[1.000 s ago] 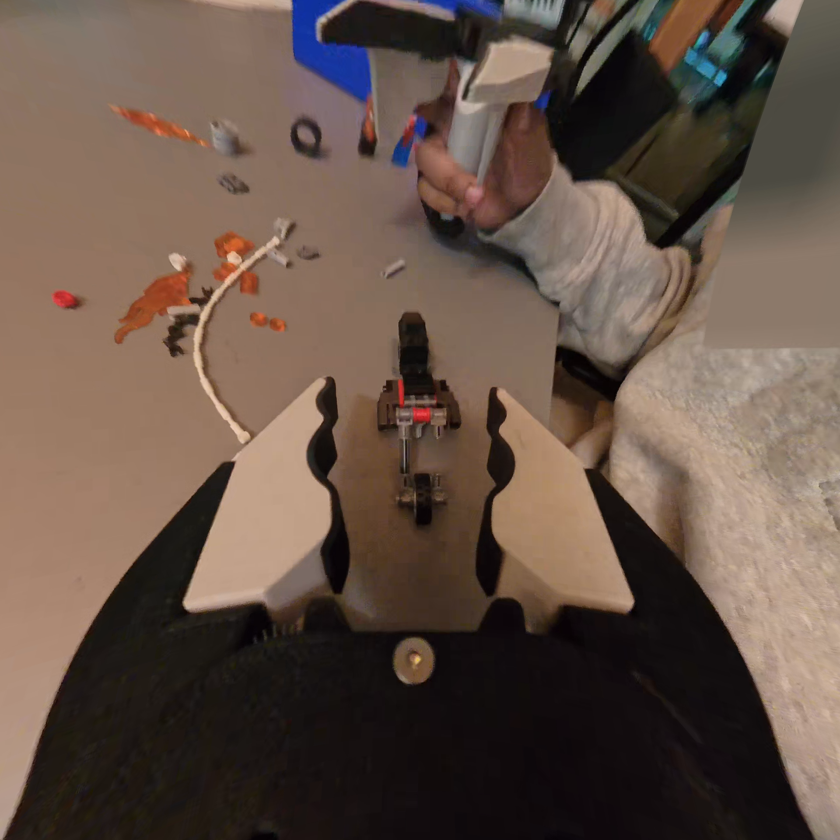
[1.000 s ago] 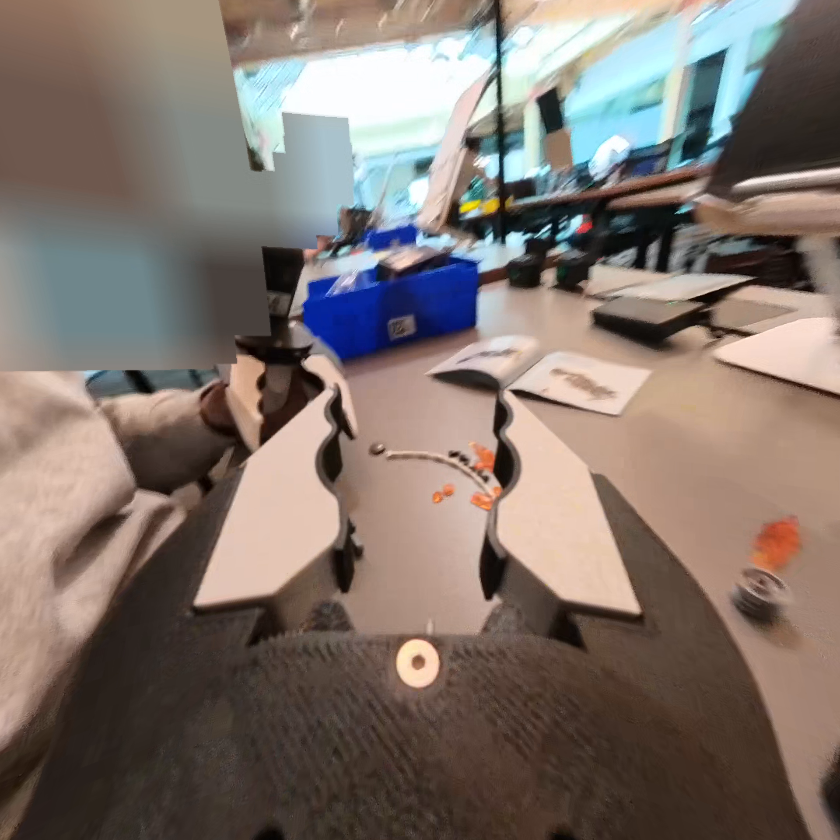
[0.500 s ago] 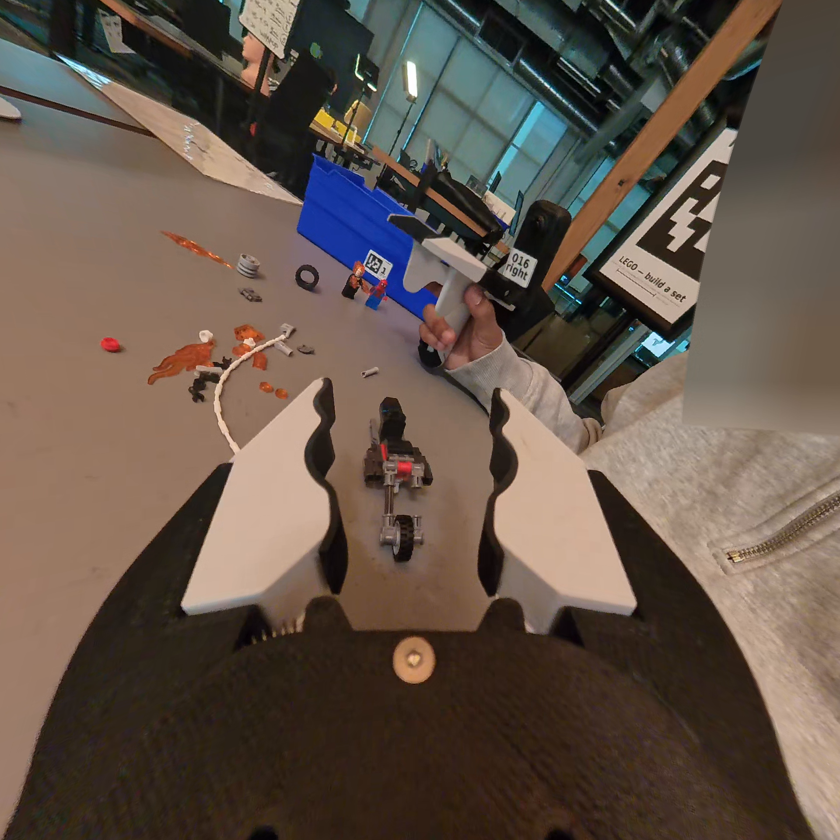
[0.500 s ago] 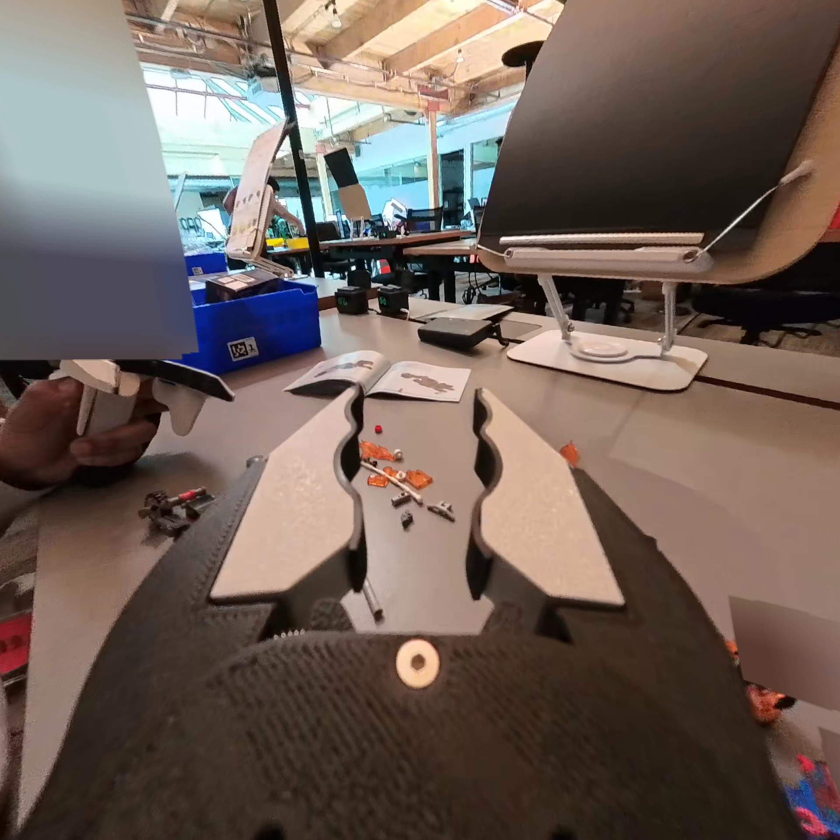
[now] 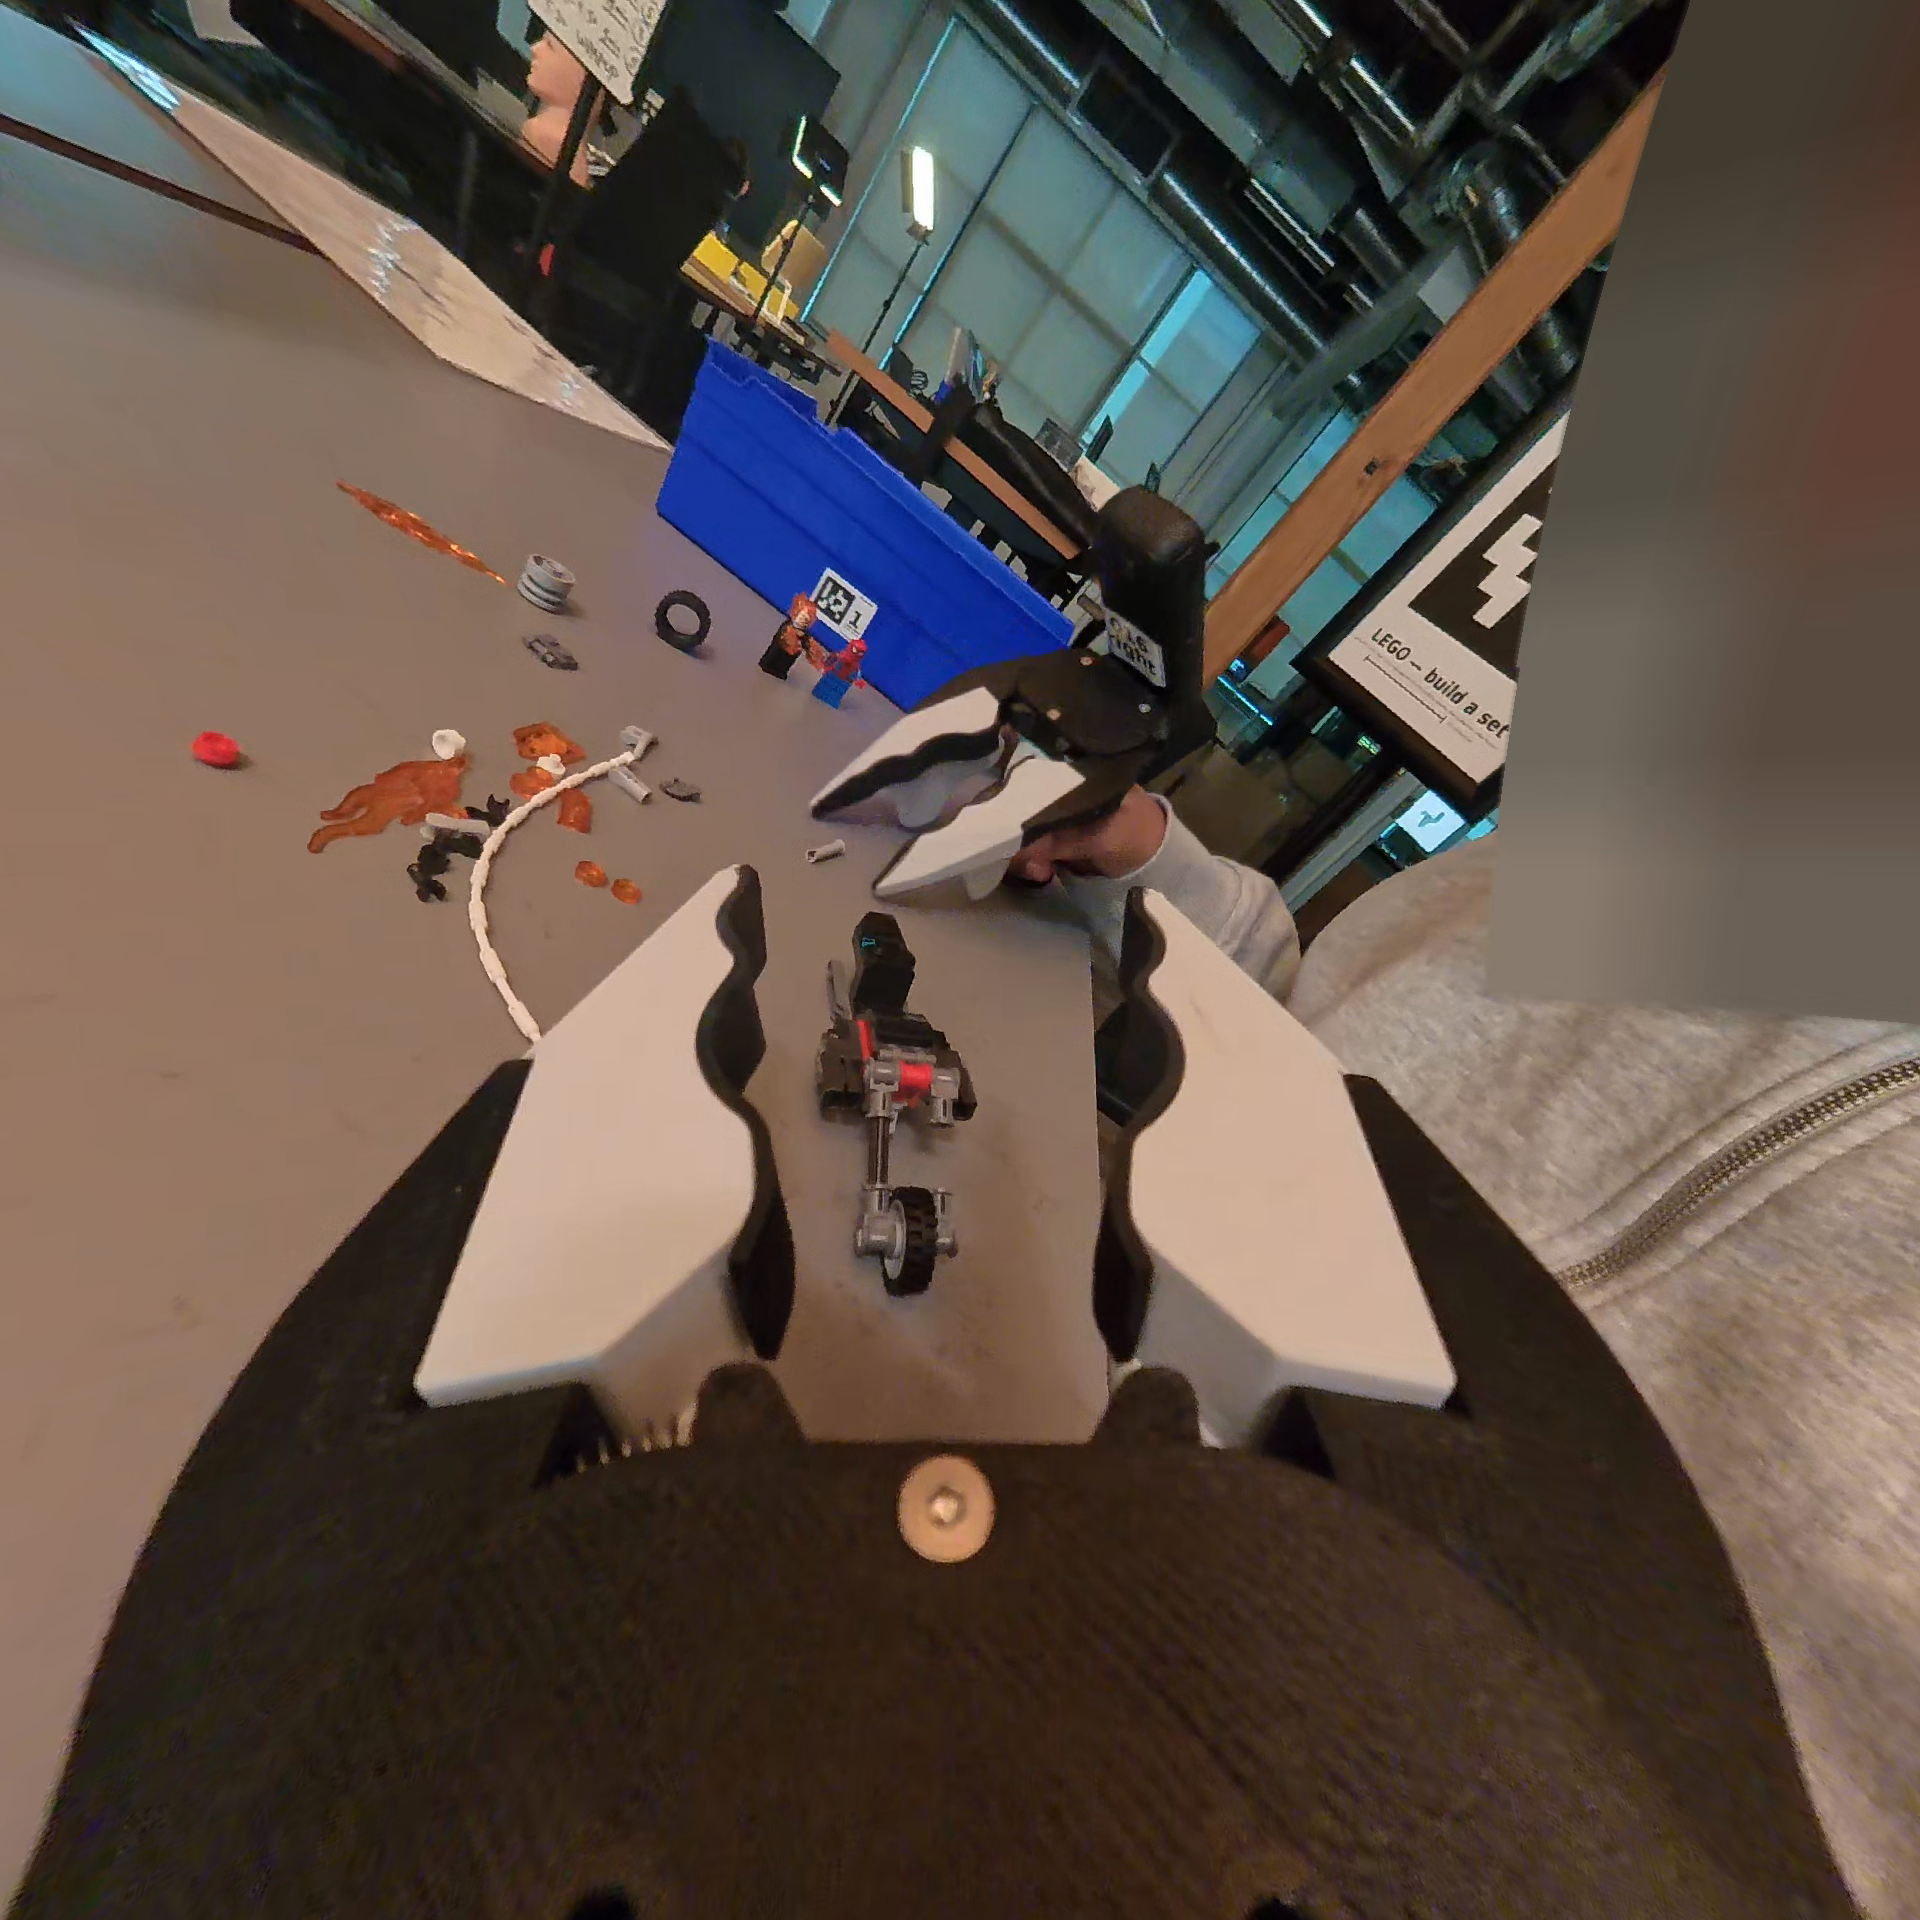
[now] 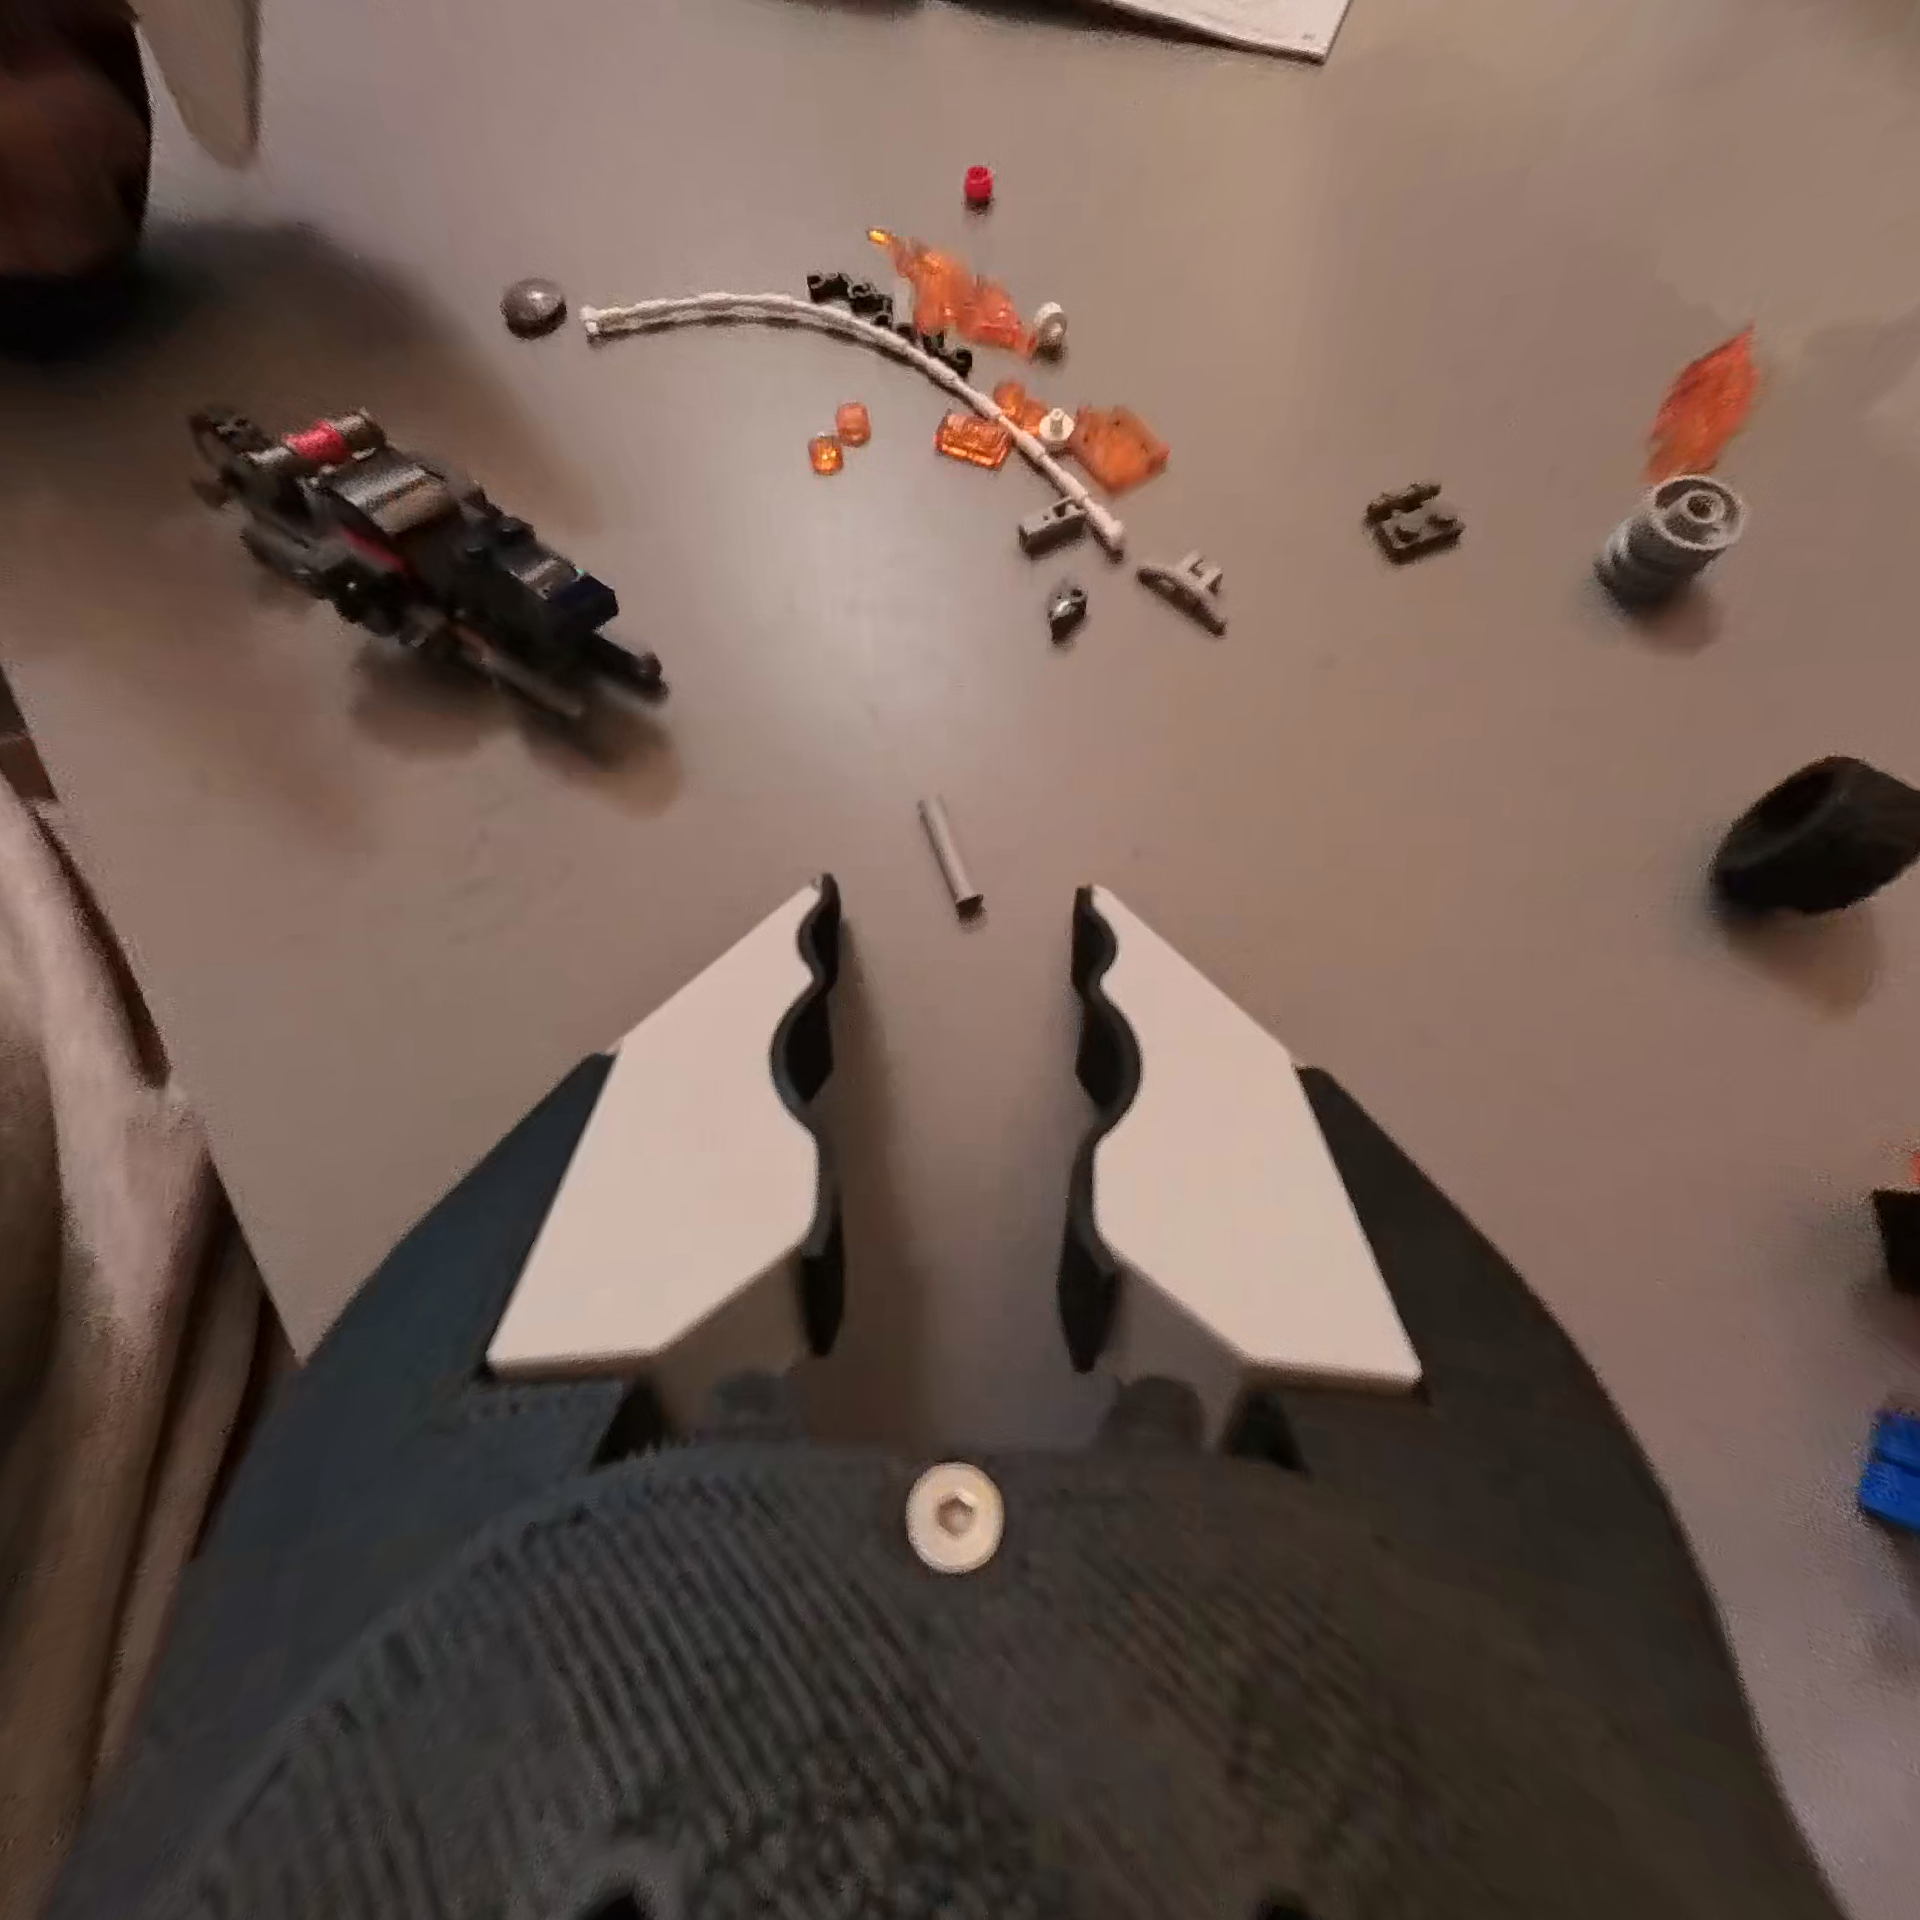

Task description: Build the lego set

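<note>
The half-built black, grey and red lego motorbike (image 5: 891, 1091) is seen lying on the grey table (image 5: 208, 1039) between the left gripper (image 5: 940, 914) jaws (wide open, empty). The right gripper (image 6: 951, 894) jaws are likewise held open, empty, just short of a small grey lego pin (image 6: 948, 854).

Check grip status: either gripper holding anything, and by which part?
Nothing held. Left gripper is open over the partly built black motorcycle model; right gripper is open just short of the small grey pin.

Left gripper (image 5: 940, 1049) fingers (image 5: 613, 1153) spread wide at frame centre, partly built motorcycle (image 5: 891, 1091) lying between them on the grey table (image 5: 208, 1039), loose orange pieces (image 5: 400, 795) upper left, blue bin (image 5: 831, 520) beyond
</note>
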### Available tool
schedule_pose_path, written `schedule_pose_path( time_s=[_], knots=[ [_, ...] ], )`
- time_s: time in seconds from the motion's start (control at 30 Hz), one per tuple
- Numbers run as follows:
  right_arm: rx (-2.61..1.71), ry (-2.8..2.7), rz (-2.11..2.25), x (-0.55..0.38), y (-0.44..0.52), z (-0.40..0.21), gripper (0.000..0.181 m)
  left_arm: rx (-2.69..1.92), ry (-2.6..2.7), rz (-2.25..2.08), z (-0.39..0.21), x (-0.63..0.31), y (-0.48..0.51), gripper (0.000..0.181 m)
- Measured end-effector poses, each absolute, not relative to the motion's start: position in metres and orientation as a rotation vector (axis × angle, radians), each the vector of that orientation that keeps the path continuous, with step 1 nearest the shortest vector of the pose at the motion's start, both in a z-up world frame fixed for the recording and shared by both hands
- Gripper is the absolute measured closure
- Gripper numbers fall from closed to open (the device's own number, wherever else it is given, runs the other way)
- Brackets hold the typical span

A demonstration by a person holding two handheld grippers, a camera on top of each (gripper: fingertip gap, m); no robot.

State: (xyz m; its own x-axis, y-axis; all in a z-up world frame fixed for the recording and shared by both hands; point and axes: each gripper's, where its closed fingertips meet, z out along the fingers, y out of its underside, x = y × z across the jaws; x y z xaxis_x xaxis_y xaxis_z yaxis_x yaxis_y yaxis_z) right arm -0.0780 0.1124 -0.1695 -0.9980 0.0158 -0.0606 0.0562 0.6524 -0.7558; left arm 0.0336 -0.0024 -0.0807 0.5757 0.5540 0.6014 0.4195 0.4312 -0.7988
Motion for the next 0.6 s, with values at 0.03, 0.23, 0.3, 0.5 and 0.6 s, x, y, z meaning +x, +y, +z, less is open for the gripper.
schedule_pose_path(
  time_s=[0.03,0.23,0.3,0.5,0.6],
  knots=[
    [0.061,2.810,-1.291,-0.078,0.112,-0.169,0.137,-1.180,-1.016,0.109,-0.081,0.033,-0.002,0.115],
    [0.054,2.799,-1.286,-0.080,0.108,-0.169,0.143,-1.338,-1.031,0.149,-0.090,0.023,0.023,0.113],
    [0.034,2.830,-1.291,-0.080,0.106,-0.170,0.145,-1.480,-1.046,0.138,-0.101,0.019,0.041,0.110],
    [0.002,2.857,-1.296,-0.079,0.105,-0.170,0.155,-1.817,-1.113,0.214,-0.132,0.001,0.061,0.111],
    [-0.069,2.840,-1.286,-0.070,0.105,-0.171,0.179,-1.870,-1.133,0.146,-0.141,-0.001,0.069,0.111]
  ],
)
